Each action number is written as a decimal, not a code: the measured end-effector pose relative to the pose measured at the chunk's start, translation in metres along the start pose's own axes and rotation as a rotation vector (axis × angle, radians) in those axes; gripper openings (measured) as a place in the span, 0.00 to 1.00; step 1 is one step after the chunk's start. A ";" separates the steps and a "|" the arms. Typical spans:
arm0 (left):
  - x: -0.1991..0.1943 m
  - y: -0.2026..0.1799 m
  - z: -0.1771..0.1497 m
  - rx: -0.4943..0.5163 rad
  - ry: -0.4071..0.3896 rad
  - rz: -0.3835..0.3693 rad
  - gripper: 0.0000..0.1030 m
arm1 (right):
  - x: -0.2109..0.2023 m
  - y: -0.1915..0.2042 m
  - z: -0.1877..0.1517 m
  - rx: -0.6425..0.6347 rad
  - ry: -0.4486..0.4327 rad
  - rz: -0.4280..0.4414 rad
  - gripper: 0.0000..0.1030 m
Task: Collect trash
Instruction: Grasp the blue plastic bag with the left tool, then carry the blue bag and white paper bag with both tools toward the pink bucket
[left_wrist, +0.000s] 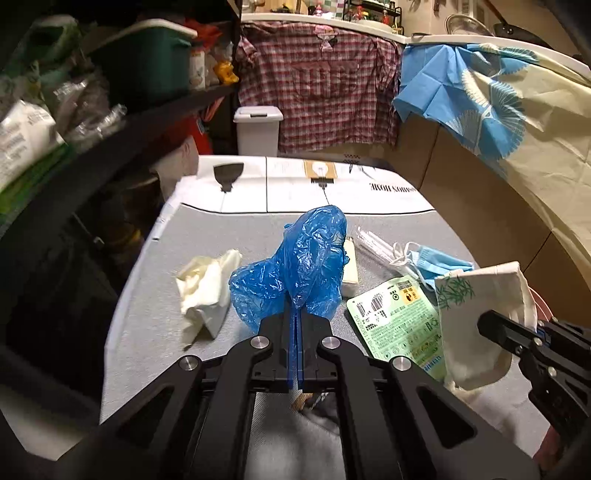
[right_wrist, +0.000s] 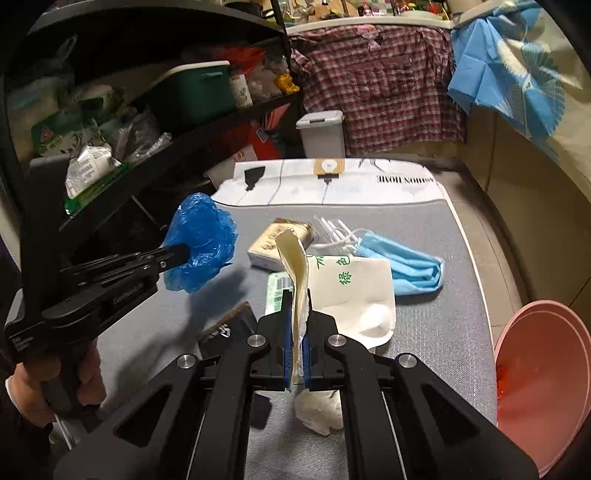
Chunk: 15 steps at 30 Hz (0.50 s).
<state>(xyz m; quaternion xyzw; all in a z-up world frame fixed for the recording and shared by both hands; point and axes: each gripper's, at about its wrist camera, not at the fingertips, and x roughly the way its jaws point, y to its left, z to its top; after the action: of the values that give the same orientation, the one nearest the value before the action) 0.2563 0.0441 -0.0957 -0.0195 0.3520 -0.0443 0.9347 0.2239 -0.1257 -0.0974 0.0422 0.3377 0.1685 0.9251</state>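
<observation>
While left gripper jaws pinch 1 thin fold of blue bag | right gripper jaws pinch white bag rim | risk: film slips out, drops short of white bag mouth

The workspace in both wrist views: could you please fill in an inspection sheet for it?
Surface: grey mat with a printed sheet at the far end.
Job's things: blue plastic bag, cream paper bag, crumpled tissue, face mask, green packet.
Clutter: pink basin at the mat's right edge.
Grippers: left hand-held gripper shut on the blue plastic bag; right hand-held gripper shut on the cream paper bag.
Cables: nothing seen.
Surroundings: crowded shelf, white bin, plaid shirt.
</observation>
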 end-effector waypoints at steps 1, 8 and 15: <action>-0.006 0.000 0.001 0.002 -0.005 0.005 0.00 | -0.003 0.002 0.001 -0.006 -0.003 -0.003 0.04; -0.054 0.005 -0.003 0.006 -0.015 0.053 0.00 | -0.030 0.019 0.012 -0.020 -0.019 0.006 0.04; -0.102 0.003 -0.012 0.006 -0.036 0.039 0.00 | -0.072 0.037 0.018 -0.032 -0.045 0.022 0.04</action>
<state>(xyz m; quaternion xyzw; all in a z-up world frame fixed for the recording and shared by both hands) 0.1727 0.0570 -0.0381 -0.0107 0.3352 -0.0266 0.9417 0.1731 -0.1147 -0.0325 0.0348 0.3136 0.1830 0.9311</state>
